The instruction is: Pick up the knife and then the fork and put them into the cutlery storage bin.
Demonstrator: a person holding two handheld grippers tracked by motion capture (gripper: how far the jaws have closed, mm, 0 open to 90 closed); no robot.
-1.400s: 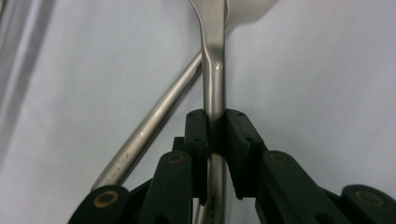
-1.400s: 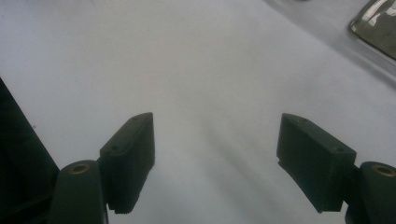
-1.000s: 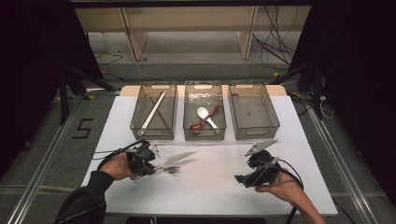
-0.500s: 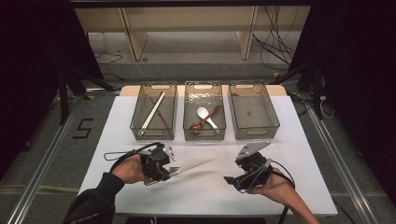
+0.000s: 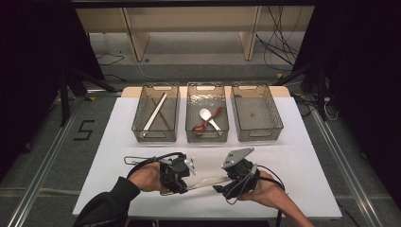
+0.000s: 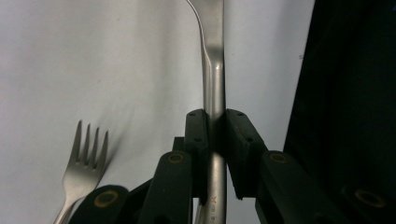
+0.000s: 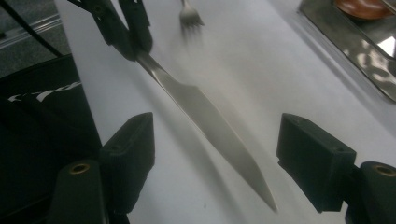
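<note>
While the left tool (image 5: pixel 182 174) is clamping the knife (image 5: pixel 204 181) by its handle, jaws nearly shut on the metal, the right tool (image 5: pixel 226 185) is waiting with its jaws spread wide and gripping nothing. In the right gripper view the blade (image 7: pixel 210 126) is running diagonally between the two black pads without touching either, its tip pointing toward the lower right of that frame. In the high view the knife is hanging just above the white worktop (image 5: pixel 307 161) in the lower middle of the frame, bridging the gap between the two hands.

This is looking like a handover, and the risk is sitting at the blade end. Smooth tapered steel is giving the right pads little to bite on; if they are closing near the thin tip, the knife could be pivoting or slipping out once the left tool is letting go. Releasing too early would be dropping it flat onto the worktop, possibly onto the fork (image 6: pixel 86 158) lying just beside the left tool. Closing off-centre could also be twisting the handle within the left grip.

Three clear bins (image 5: pixel 257 111) are standing in a row at the upper middle, well apart from the hands; the rightmost is looking empty.
</note>
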